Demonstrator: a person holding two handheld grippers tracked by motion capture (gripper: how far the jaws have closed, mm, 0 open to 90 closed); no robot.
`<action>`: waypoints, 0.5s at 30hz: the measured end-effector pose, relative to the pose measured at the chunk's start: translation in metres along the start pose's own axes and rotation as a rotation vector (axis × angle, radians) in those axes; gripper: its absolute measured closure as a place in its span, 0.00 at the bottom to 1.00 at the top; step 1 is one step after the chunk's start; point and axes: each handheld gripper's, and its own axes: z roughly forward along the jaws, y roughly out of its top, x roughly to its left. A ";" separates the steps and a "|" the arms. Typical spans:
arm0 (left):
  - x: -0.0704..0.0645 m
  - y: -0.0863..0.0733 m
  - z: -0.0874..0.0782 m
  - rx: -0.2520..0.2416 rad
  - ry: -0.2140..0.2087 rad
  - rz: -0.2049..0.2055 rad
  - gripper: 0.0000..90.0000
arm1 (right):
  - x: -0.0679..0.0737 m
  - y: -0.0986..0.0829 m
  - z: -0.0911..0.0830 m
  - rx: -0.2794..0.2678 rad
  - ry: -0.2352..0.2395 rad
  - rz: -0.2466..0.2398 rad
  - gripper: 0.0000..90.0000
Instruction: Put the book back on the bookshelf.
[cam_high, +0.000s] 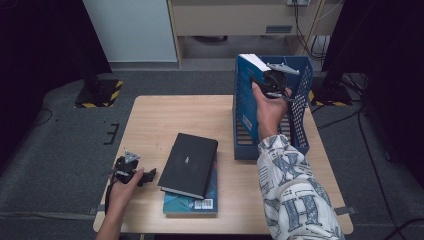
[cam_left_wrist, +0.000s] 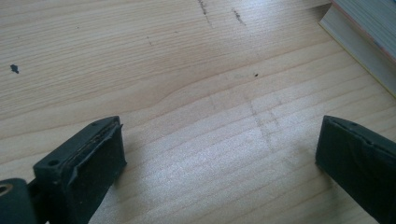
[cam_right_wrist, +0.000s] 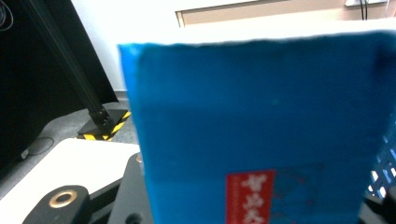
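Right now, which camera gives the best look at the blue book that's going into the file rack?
The high view: it shows the blue book upright, held by the right gripper at the blue rack's left side. The right gripper view shows its cover close up with a red label, but no surroundings. The left gripper view faces the table.

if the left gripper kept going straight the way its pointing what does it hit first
Most likely the bare wooden table: the left gripper tilts down at the tabletop, fingers open with nothing between them. The stacked books lie off to one side of that line, though depth is hard to judge.
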 end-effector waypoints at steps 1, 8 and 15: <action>0.000 0.000 0.000 0.000 0.000 0.000 0.01 | 0.000 0.000 0.000 -0.001 0.000 0.005 0.67; 0.000 0.000 0.000 0.004 0.000 0.004 0.01 | 0.003 -0.009 -0.001 -0.004 -0.002 -0.003 0.67; 0.000 0.000 0.000 0.004 -0.002 0.006 0.01 | 0.003 -0.016 0.001 0.001 -0.003 -0.003 0.67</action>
